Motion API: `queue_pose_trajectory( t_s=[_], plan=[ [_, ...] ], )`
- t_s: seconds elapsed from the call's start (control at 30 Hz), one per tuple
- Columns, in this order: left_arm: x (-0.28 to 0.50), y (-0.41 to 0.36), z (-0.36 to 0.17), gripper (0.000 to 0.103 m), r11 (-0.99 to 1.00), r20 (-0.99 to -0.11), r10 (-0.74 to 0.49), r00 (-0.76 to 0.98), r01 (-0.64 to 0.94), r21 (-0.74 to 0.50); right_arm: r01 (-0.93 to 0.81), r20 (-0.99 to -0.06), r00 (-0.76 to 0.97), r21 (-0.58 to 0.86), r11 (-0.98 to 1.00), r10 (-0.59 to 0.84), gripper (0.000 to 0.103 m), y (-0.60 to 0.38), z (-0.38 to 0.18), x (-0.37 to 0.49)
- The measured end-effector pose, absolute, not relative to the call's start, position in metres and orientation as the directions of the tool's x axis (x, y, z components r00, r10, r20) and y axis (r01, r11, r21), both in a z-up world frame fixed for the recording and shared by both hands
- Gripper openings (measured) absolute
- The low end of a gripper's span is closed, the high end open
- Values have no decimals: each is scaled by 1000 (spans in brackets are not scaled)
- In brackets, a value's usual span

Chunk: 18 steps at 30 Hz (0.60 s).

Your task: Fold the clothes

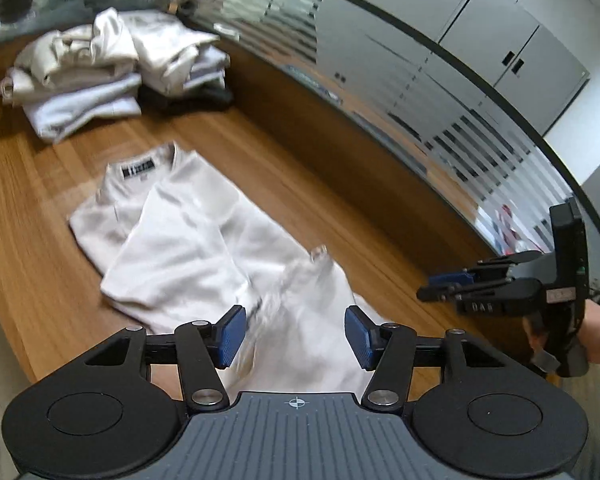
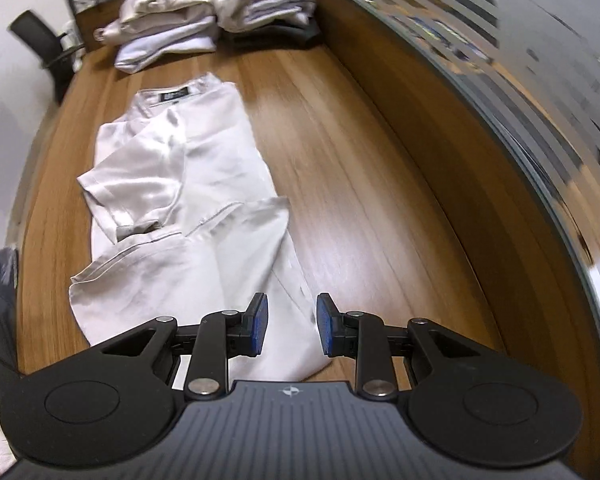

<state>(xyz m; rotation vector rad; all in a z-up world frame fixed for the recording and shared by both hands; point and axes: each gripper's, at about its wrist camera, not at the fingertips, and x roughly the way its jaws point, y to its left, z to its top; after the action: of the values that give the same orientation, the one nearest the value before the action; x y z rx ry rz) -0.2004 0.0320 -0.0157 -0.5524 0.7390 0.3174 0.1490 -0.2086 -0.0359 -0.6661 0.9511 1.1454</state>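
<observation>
A pale, satiny shirt (image 2: 188,208) lies on the wood-grain desk (image 2: 340,184), long axis running 12 to 6 o'clock, collar at 12, its black neck label (image 2: 175,93) unreadable. Both sides are folded inward. The left hand-held gripper (image 1: 294,338) gapes, empty; the right hand-held gripper (image 2: 291,326) stands partly open, gripping nothing, above the hem.

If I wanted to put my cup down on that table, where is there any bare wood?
There is bare table in the wide strip between the spread shirt and the glass partition, and a narrower band between the shirt's collar and the pile of clothes. The far end is crowded by that pile; the shirt covers the middle.
</observation>
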Motion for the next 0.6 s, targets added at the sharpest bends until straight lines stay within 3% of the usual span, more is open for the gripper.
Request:
queue_pose_trajectory(
  t_s=[0.4,0.6],
  plan=[
    [-187,34,-83,58,622,-818,253,516,-734,-271,-988,-892,-155,131,-84,424,30,-184,-121,178],
    [-189,27,-108,59,554,-853,268,448,-796,-244,-984,-886,-170,129,-123,430,30,-176,-148,182]
  ],
)
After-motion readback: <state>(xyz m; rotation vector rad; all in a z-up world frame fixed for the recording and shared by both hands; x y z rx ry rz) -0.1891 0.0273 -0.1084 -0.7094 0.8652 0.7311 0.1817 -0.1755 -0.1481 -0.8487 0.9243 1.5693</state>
